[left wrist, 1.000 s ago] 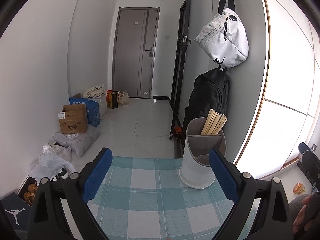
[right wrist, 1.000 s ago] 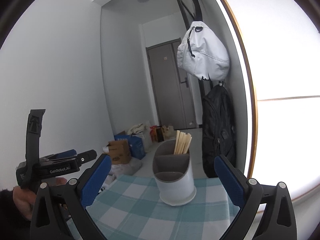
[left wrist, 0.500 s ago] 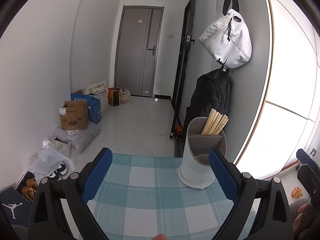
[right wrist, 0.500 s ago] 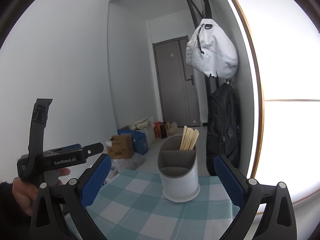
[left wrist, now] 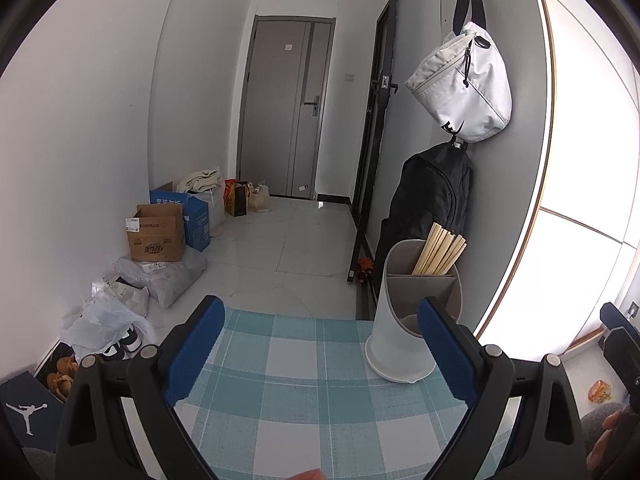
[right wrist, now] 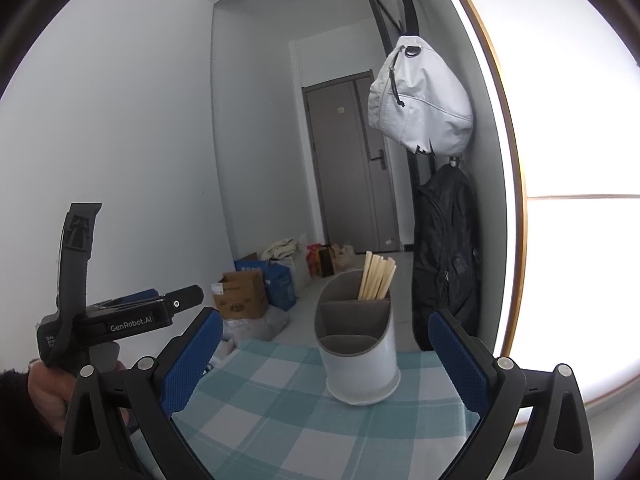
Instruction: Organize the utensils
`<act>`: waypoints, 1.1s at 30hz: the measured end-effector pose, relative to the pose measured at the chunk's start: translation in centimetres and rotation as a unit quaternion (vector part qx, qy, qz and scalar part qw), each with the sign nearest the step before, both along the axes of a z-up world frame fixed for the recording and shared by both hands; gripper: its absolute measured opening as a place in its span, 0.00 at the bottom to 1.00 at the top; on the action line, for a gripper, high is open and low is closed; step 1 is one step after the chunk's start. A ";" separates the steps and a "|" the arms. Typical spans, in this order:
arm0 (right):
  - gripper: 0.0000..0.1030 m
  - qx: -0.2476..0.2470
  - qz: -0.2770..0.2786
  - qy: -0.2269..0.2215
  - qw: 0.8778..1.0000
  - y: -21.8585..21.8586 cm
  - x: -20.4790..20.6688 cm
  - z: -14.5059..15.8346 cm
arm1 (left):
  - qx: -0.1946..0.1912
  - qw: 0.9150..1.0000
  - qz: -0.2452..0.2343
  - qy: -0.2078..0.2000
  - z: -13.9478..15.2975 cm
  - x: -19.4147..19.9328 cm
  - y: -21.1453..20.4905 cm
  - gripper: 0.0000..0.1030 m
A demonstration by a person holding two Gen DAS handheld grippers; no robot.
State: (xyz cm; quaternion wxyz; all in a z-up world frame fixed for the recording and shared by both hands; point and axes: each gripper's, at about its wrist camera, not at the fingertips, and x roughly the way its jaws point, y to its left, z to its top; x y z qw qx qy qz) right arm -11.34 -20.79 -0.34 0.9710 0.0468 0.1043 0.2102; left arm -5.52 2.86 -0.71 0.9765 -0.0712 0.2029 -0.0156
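Right wrist: utensil holder (right wrist: 360, 356) w/ chopsticks (right wrist: 376, 276) ahead, between open claw (right wrist: 326, 344) fingers; left claw (left wrist: 320, 340) open too.

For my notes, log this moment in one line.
left hand-held gripper: open, empty | right hand-held gripper: open, empty | chopsticks: in holder, rear compartment

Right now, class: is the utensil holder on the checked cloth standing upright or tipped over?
Upright. The utensil holder sits flat on its base on the checked tablecloth, with the chopsticks sticking up from its back compartment.
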 end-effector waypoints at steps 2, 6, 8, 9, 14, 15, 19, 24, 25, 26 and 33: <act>1.00 0.000 0.000 0.000 1.000 0.0 0.0 0.0 | 0.002 1.000 -0.004 0.002 -0.1 0.0 -0.1 0.92; 1.00 0.000 0.000 -0.001 1.000 0.0 0.0 0.1 | 0.001 1.000 -0.005 0.006 -0.2 0.0 -0.1 0.92; 1.00 0.000 0.000 -0.001 1.000 0.0 -0.1 0.1 | 0.005 1.000 -0.006 0.010 -0.3 0.2 -0.2 0.92; 1.00 0.001 0.000 0.000 1.000 0.0 -0.1 0.1 | 0.006 1.000 -0.004 0.011 -0.3 0.3 -0.2 0.92; 1.00 0.000 0.001 0.003 1.000 0.1 0.0 0.1 | 0.005 1.000 -0.007 0.010 -0.3 0.3 -0.2 0.92; 1.00 -0.001 0.001 0.002 1.000 0.1 0.0 0.1 | 0.006 1.000 -0.006 0.009 -0.3 0.3 -0.2 0.92; 1.00 0.001 0.003 0.004 1.000 0.1 0.1 0.0 | 0.001 1.000 -0.008 0.013 -0.4 0.3 -0.1 0.92; 1.00 -0.001 0.004 0.003 1.000 0.1 0.0 0.0 | 0.003 1.000 -0.007 0.018 -0.6 0.3 -0.1 0.92; 1.00 -0.002 0.004 0.003 1.000 0.1 0.0 0.0 | 0.003 1.000 -0.008 0.019 -0.6 0.3 -0.2 0.92; 1.00 -0.003 0.004 0.003 1.000 0.2 0.0 0.0 | 0.001 1.000 -0.009 0.019 -0.6 0.3 -0.2 0.92; 1.00 -0.005 0.005 0.006 1.000 0.3 0.2 -0.1 | -0.004 1.000 -0.008 0.023 -0.6 0.4 0.0 0.92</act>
